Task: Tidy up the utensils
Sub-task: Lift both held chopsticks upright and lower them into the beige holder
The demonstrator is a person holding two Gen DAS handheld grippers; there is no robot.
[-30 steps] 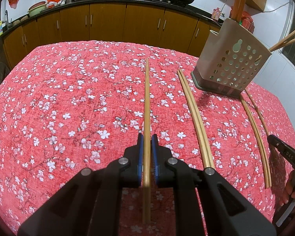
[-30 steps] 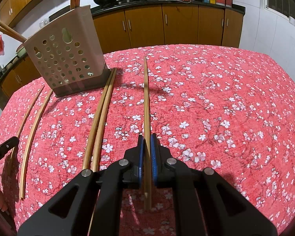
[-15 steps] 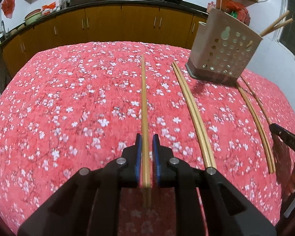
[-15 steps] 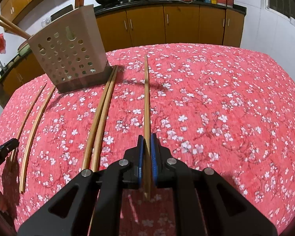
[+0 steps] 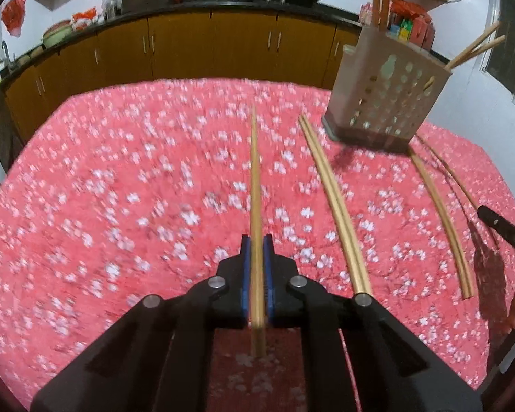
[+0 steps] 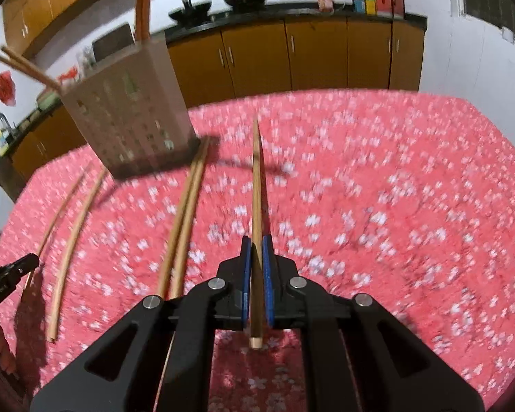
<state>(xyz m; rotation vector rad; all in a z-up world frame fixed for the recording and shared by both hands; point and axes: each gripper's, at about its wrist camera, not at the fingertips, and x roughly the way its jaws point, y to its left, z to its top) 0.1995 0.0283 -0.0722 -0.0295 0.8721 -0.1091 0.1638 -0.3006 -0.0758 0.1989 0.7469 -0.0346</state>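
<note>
We have the left gripper (image 5: 256,245) clamped tight on one chopstick (image 5: 255,185), blue pads pressing its sides near the butt end, the rest pointing out over the red floral tablecloth (image 5: 120,206). To the left of it the cloth lies open as far as the table's rounded edge, with brown cabinets (image 5: 189,48) beyond. On the other side lies a touching pair of chopsticks (image 5: 333,202), then two more chopsticks (image 5: 439,213) set a little apart from each other, running towards the near table edge.

Our right gripper (image 6: 256,245) is likewise closed on a second single chopstick (image 6: 256,185), which juts forward past the pads. Right of it the cloth is open up to the far edge. Left of it the pair (image 6: 185,213) lies near, and the perforated utensil holder (image 6: 130,110) stands at the pair's far tips with chopsticks already leaning out of it. The holder and the pair lie between the two grippers.
</note>
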